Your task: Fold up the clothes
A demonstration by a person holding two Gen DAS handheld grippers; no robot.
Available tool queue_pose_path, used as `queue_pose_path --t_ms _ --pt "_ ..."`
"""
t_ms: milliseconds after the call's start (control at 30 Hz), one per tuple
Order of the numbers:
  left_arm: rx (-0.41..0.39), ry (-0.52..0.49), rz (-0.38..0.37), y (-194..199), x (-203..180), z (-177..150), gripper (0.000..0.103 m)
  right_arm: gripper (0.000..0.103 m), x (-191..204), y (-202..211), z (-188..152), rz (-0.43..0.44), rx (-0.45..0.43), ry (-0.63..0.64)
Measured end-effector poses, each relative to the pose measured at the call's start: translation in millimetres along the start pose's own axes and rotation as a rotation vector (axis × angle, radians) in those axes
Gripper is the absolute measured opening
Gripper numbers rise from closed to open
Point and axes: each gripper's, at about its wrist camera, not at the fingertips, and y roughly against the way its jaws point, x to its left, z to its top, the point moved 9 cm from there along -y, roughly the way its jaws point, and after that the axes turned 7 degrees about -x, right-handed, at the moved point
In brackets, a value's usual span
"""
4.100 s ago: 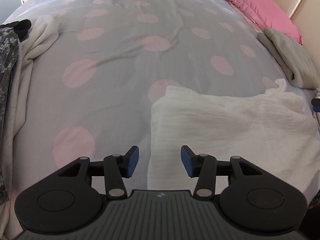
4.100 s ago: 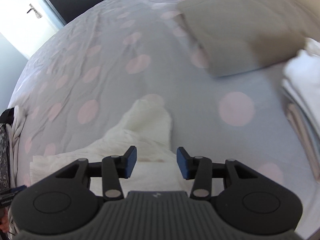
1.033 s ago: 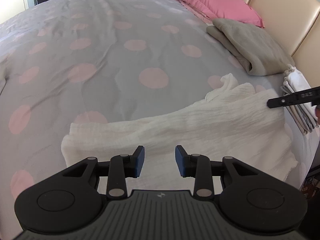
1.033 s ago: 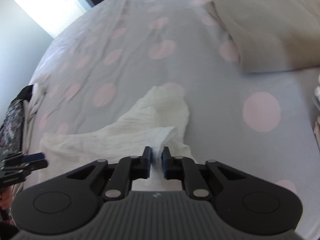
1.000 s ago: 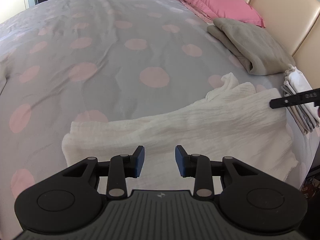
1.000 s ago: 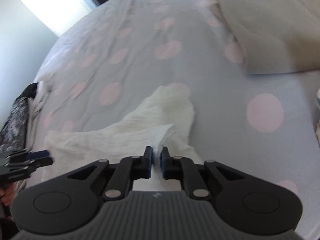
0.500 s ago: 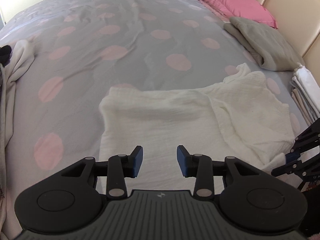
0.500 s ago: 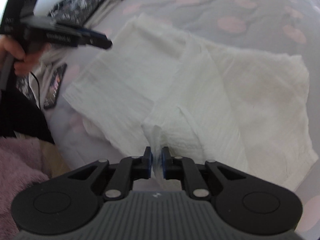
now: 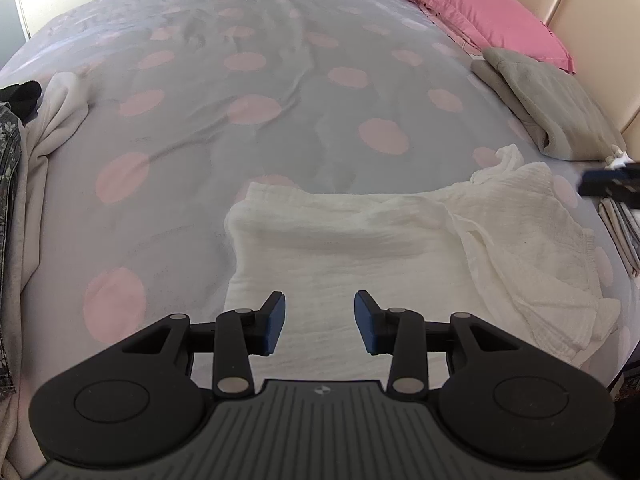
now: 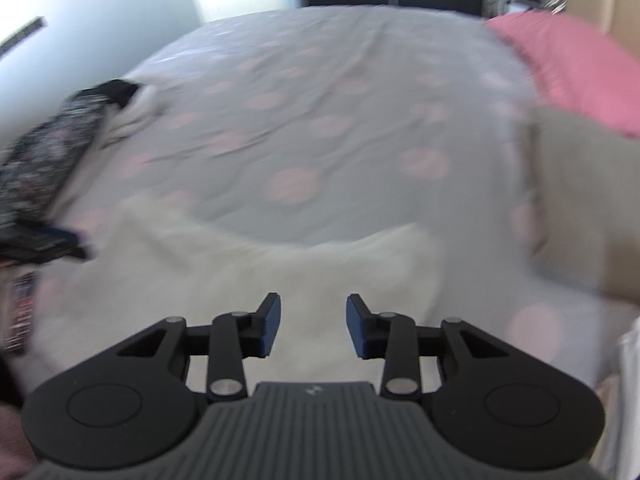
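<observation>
The white cloth [image 9: 380, 248] lies spread out on the bed [image 9: 248, 92], near its front edge, with bumps and folds on its right side. The left hand-held gripper [image 9: 320, 322] hangs over the cloth with its jaws wide apart, holding nothing. The right hand-held gripper [image 10: 313, 326] is also wide open and empty above the cloth. A folded grey garment [image 9: 548, 104] rests by the pink pillow [image 9: 472, 12].

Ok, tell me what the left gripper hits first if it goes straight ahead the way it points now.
Most likely the white garment. The left gripper is open, and the white cloth fills the gap between its fingers and spreads ahead of them on the dotted bedspread. How far above the cloth it is cannot be judged.
</observation>
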Motion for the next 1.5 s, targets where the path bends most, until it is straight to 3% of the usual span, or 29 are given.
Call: queue_pose_path --t_ms 67,267,300,333,367,533,767,900,1067,1233,1500 --pt "-0.001 0.013 -0.009 0.0 1.2 1.7 0.036 0.039 -21.4 -23.0 5.1 -0.079 0.013 -0.015" --pt "0.002 0.046 -0.02 -2.9 6.7 6.5 0.037 0.039 -52.8 -79.0 2.7 -0.039 0.11 -0.207" --pt "0.008 0.048 -0.02 -4.1 7.2 6.5 0.037 0.035 -50.7 -84.1 2.7 -0.04 0.111 -0.212" --pt "0.012 0.049 -0.022 -5.1 7.8 6.4 0.037 0.016 -48.9 -86.0 3.8 -0.038 0.113 -0.205" --pt "0.015 0.051 -0.021 -6.0 8.6 6.2 0.037 0.013 -44.2 -86.2 4.8 -0.041 0.116 -0.179" --pt "0.031 0.065 -0.007 -9.2 14.2 2.5 0.037 0.013 -9.7 -54.6 5.8 0.011 0.101 0.083" --pt "0.05 0.052 -0.014 -12.5 8.0 -1.8 0.037 0.013 27.4 -35.0 -33.5 0.057 0.156 0.386" --pt "0.052 0.045 -0.013 -12.8 5.1 -2.7 0.037 0.013 39.7 -44.5 -66.8 0.087 0.254 0.494" --pt "0.065 0.045 -0.003 -15.5 6.4 -6.3 0.037 0.018 43.8 -49.1 -89.3 0.088 0.314 0.556" --pt "0.072 0.057 -0.008 -17.7 7.4 -8.2 0.037 0.034 36.5 -29.4 -70.0 0.116 0.26 0.493" --pt "0.063 0.064 -0.036 -22.3 5.1 -5.6 0.037 0.036 -22.2 -13.3 -1.0 0.068 0.097 0.151"
